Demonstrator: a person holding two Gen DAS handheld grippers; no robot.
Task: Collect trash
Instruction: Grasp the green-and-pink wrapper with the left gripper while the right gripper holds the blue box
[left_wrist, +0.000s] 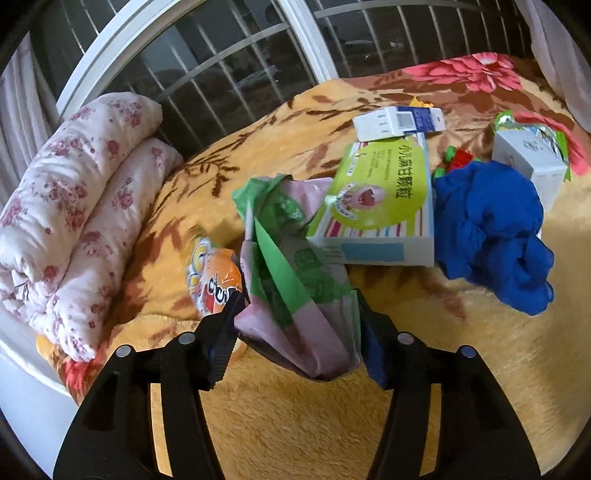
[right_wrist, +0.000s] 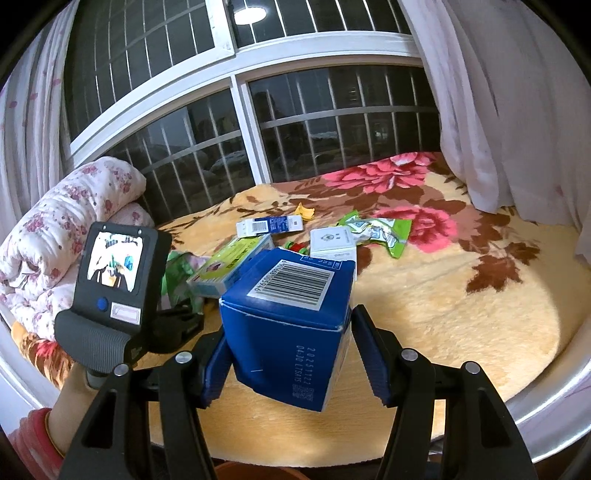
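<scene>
My left gripper pinches a pink-and-green wrapper on the near blanket, gathering it as trash. My right gripper clamps one blue carton, lifted clear. Farther off, three boxes and one blue cloth wait.

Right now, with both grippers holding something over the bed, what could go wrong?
The pink and green plastic bag in the left gripper is limp, and its far end reaches under the green medicine box; lifting may tip that box or drag the orange snack packet beside it.

The blue carton sits tilted in the right gripper, held near one end, so it could twist and slip out.
</scene>
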